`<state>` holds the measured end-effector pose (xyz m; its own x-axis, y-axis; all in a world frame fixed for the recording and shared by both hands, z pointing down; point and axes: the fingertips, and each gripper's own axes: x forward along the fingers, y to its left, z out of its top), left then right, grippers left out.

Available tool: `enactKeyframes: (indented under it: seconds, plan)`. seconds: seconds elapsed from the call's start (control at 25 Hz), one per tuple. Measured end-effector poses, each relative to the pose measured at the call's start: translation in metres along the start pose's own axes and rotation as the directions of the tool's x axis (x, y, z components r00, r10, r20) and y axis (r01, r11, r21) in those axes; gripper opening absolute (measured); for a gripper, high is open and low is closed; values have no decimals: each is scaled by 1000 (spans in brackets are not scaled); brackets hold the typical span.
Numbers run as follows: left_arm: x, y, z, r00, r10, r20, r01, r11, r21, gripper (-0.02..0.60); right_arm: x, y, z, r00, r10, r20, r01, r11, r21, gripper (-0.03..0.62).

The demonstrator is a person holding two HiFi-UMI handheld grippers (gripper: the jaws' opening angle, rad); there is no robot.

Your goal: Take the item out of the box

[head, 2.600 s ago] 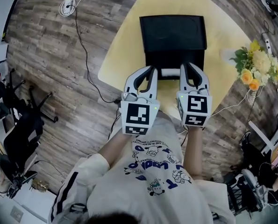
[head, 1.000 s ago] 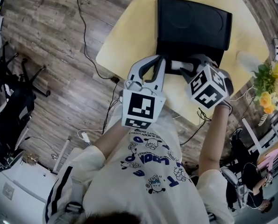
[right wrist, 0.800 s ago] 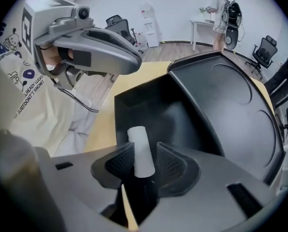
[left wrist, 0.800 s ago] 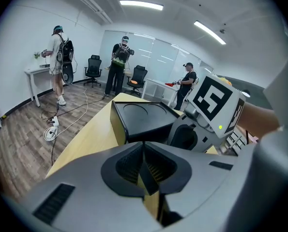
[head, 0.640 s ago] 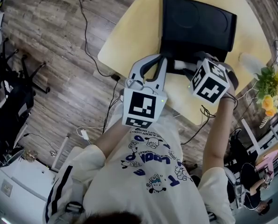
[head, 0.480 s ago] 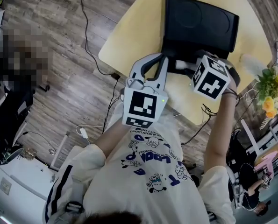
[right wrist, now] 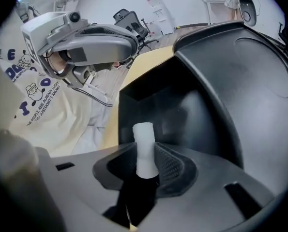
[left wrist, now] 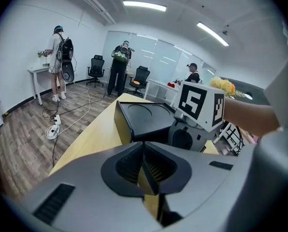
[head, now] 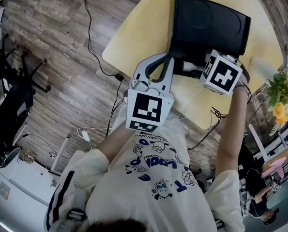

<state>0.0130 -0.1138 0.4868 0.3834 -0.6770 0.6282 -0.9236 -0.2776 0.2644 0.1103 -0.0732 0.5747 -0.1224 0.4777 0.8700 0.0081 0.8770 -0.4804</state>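
Observation:
A black box [head: 209, 23] lies on the yellow table [head: 139, 37], its open side facing me. At its mouth is a small white cylinder [head: 187, 67]. My right gripper [head: 191, 70] tilts steeply down into that opening. In the right gripper view the white cylinder [right wrist: 144, 149] stands upright between the ribbed pads of the right gripper [right wrist: 144, 166]. The jaws have just been closing and now press on it from both sides. My left gripper [head: 169, 58] hovers beside the box's near left corner, shut on nothing; the left gripper view has its tips [left wrist: 144, 146] meeting before the box [left wrist: 144, 120].
A bunch of yellow flowers [head: 285, 95] stands at the table's right edge. Cables [head: 93, 47] run over the wooden floor on the left, near office chairs [head: 13, 100]. People [left wrist: 59, 57] stand by a desk far behind the table.
The right gripper's marker cube has tipped further over the box mouth and shifted slightly up and right. The left gripper has stayed in place.

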Motion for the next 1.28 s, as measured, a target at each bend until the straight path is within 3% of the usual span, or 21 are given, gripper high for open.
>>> enactKeyframes:
  seconds: [0.28,0.44,0.6,0.72,1.0,1.28]
  plan:
    - [1,0,-1,1000,1,-1,-1,1000,-5,25,-2,0,0,1000,-18,6,18,1000,-4,126]
    - [0,-1,0,1000,0,0,0,1000,-4,25,-6,-4,4,992,-125,32,125,992,2,124]
    - [1,-2,1,1000,-1,2,1,1000,-3,25,-14,-17,6,962,-269,37,268,963,23,125]
    - [2,-1,1,1000,1,1,-1,1000,-6,25,-15,-20,6,946,-324,22,324,946,6,127]
    - [0,0,1,1000,-2,1,2,1000,-10,25,-7,-19,4,950,-313,-8,313,949,-32,178]
    - [-1,3,1,1000,-1,1,1,1000,-8,25,0,-16,6,954,-301,3,301,954,1,147]
